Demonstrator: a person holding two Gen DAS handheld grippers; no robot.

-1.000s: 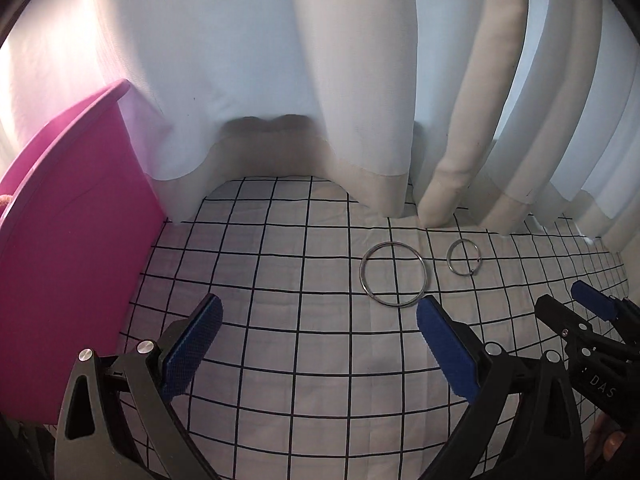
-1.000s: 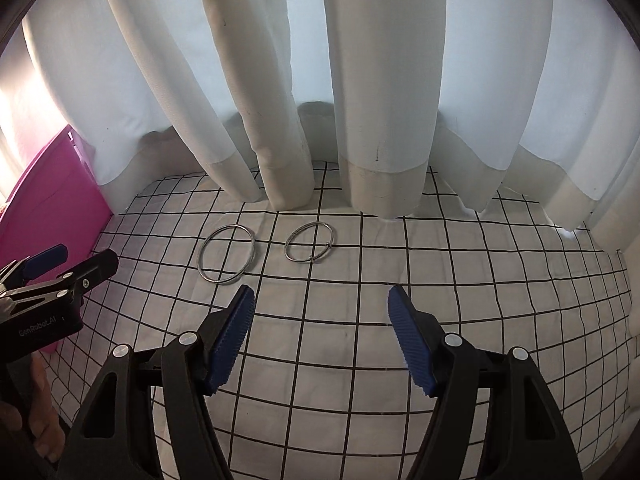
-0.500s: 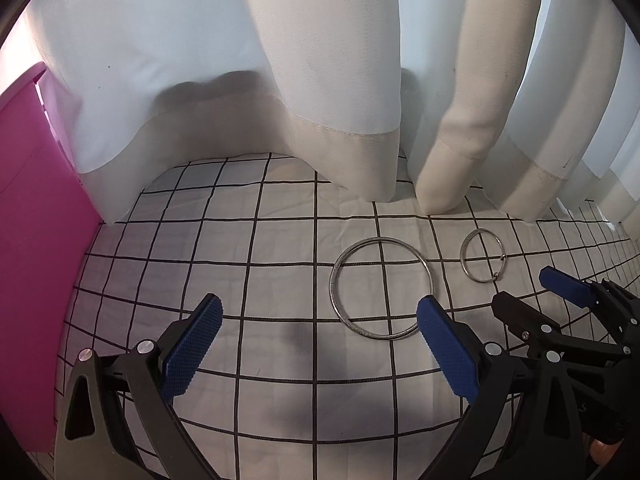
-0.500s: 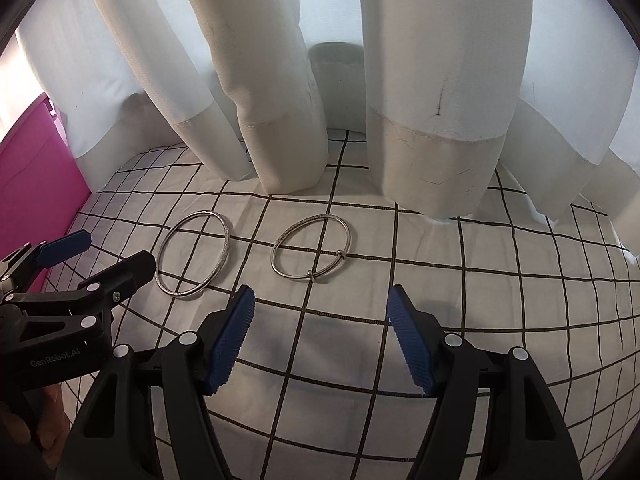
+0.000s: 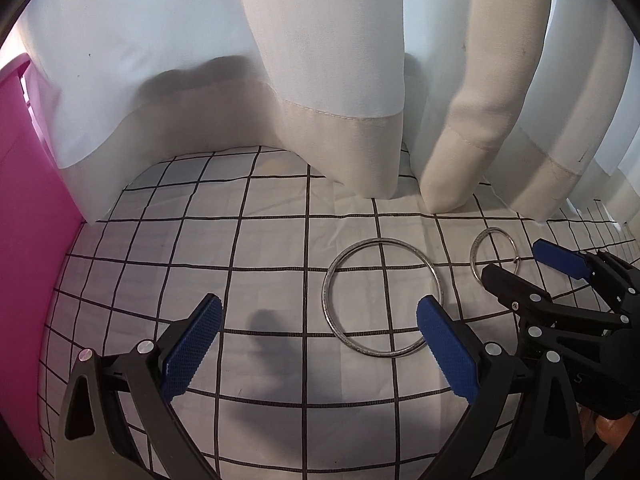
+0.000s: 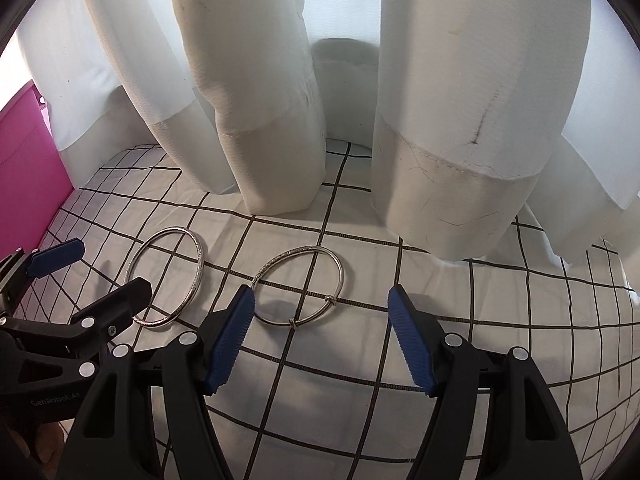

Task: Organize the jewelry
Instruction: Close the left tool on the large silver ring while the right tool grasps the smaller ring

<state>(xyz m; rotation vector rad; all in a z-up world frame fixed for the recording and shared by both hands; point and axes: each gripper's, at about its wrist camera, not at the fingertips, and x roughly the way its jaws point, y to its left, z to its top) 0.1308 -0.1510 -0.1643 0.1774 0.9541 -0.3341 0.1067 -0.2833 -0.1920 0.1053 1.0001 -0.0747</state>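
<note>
Two silver bangles lie flat on a white cloth with a black grid. The plain bangle [image 5: 383, 297] lies just ahead of my left gripper [image 5: 318, 346], near its right finger; it shows in the right wrist view [image 6: 168, 276] too. The thinner bangle with a small clasp [image 6: 301, 290] lies just ahead of my right gripper [image 6: 320, 340], near its left finger, and shows in the left wrist view [image 5: 493, 255]. Both grippers are open, empty and low over the cloth. Each shows in the other's view: the right gripper [image 5: 560, 276] and the left gripper [image 6: 80, 276].
A pink box [image 5: 28, 216] stands at the left edge of the cloth. White curtains [image 6: 280, 100] hang down to the cloth just behind the bangles. The gridded cloth [image 6: 500, 300] stretches on to the right.
Both grippers have moved forward and lower toward the bangles, which now look larger and closer. The bangles have not moved. Both grippers stay open.
</note>
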